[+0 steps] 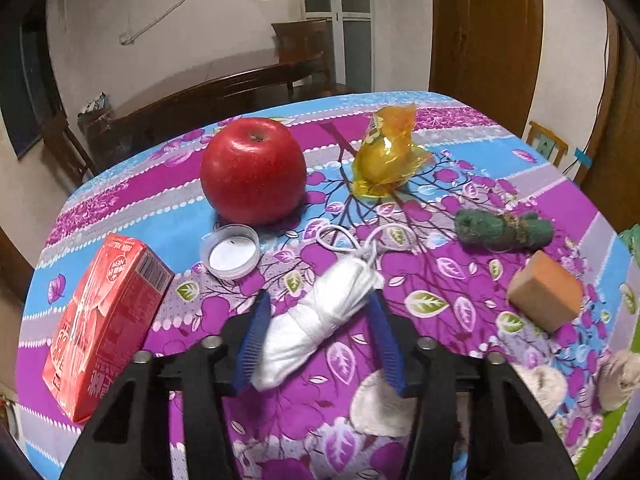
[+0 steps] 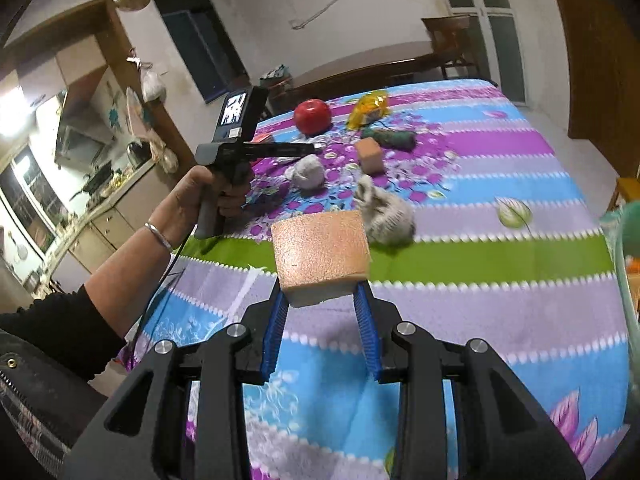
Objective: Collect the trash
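Table (image 1: 500,152), covered in a purple, blue and lilac floral cloth; carries all items below.

Red cardboard carton (image 1: 104,324), lying at the near left, long axis running near to far.

Round red apple (image 1: 253,170), far left of centre, stem dimple up.

Crumpled yellow cellophane wrapper (image 1: 390,156), far, right of the apple.

Orange-tan foam block (image 2: 322,254), pinched between the blue pads of the right gripper (image 2: 322,304) and held clear of the table, broad face upward.

Second orange-tan foam block (image 1: 546,292), resting at the right.

Rolled white plastic bag with drawstring loops (image 1: 324,312), long axis slanting from near left to far right, loops at the far end; lies between the pads of the left gripper (image 1: 320,308), which touch its sides.

Dark green yarn bundle (image 1: 504,231), right, lying crosswise.

White plastic bottle cap (image 1: 231,252), open side up, just near the apple.

Left hand (image 2: 208,200), gripping its pistol-style handle, forearm reaching from near left, black sleeve, bangle at wrist.
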`<state>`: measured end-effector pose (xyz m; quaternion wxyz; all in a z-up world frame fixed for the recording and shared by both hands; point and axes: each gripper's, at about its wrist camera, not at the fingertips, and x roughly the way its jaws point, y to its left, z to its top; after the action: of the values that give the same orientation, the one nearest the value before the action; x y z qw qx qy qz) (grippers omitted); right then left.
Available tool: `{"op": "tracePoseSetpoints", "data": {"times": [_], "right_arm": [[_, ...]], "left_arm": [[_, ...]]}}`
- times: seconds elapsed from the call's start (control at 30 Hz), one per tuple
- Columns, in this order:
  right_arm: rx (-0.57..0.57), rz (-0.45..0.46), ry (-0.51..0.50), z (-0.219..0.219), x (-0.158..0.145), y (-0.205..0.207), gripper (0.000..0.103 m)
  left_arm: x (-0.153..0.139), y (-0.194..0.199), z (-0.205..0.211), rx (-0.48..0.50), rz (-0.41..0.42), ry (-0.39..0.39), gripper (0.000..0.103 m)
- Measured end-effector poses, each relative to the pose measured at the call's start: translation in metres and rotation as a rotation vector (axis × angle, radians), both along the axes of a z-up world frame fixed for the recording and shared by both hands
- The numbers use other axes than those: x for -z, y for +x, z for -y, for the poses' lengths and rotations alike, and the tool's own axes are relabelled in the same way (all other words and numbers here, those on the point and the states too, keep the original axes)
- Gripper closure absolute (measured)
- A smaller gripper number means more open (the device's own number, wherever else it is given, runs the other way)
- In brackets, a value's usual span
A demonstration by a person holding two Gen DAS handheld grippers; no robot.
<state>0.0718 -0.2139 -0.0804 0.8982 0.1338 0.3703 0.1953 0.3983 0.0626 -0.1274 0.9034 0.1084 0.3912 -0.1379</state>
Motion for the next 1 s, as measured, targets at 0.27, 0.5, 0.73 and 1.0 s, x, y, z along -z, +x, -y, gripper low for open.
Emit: {"op": "tracePoseSetpoints", "data": {"times": [0.27,0.5,0.73,1.0], "right_arm": [[0.049,0.044,0.024,0.017,-0.002,-0.012,0.071],[0.093,0.079,0.01,0.028,-0.003,-0.023,0.071],[0.156,0.114,-0.076,0.035,-0.002,-0.037,0.071],[0.207,0.184,-0.175,0.035,-0.008,-0.053,0.071]], "left_arm": [[-0.02,-0.041,-0.021,-0.07,0.076,-0.018,0.078],[-0.073,-0.146,-0.063,-0.205,0.25,-0.044,0.078],[-0.091,-0.247,-0.07,-0.21,0.337,-0.062,0.078],[-0.078,-0.313,-0.043,-0.164,0.342,-0.095,0.078]]}}
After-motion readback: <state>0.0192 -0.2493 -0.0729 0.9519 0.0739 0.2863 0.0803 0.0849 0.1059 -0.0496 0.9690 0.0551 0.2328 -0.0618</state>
